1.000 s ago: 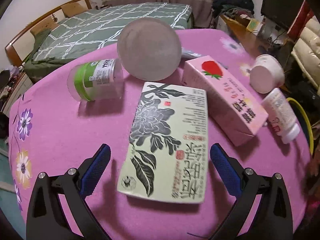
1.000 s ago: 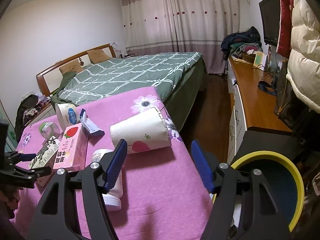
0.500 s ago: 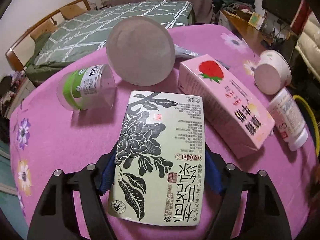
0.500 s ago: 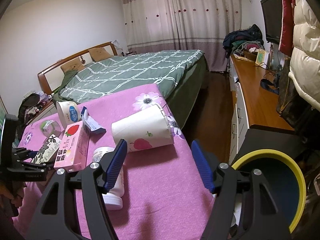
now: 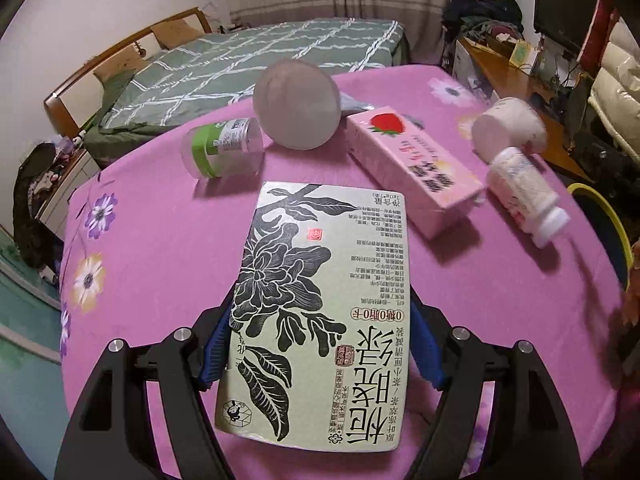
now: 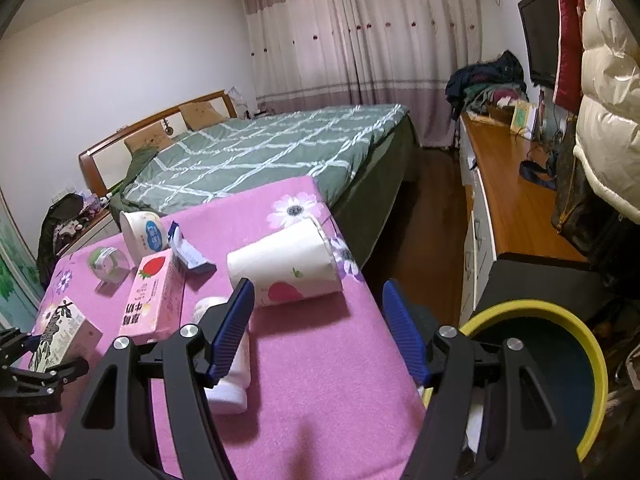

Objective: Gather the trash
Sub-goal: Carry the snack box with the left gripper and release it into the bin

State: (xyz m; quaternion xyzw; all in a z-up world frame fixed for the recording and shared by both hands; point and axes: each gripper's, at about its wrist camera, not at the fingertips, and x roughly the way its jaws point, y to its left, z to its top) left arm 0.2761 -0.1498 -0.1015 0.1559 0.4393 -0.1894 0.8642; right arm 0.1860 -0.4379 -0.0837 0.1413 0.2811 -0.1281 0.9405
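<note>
My left gripper (image 5: 320, 344) is shut on a pale green tea box (image 5: 324, 312) with a black flower print and holds it lifted above the pink tablecloth (image 5: 160, 240). The box also shows in the right wrist view (image 6: 60, 332), at the far left. My right gripper (image 6: 318, 328) is open and empty above the table's right end. Just beyond it lies a white paper cup (image 6: 284, 264) on its side. A white bottle (image 6: 228, 364) lies under its left finger. A yellow-rimmed bin (image 6: 560, 360) stands on the floor at the right.
On the table lie a pink strawberry carton (image 5: 416, 172), a clear jar with a green band (image 5: 220, 148), a round white tub (image 5: 298, 104), a white bottle (image 5: 524, 196) and a white cup (image 5: 508, 124). A bed (image 6: 260, 152) stands behind; a wooden desk (image 6: 516, 200) runs along the right.
My left gripper closed on the tea box and lifted it off the cloth. The right gripper stayed open and barely moved.
</note>
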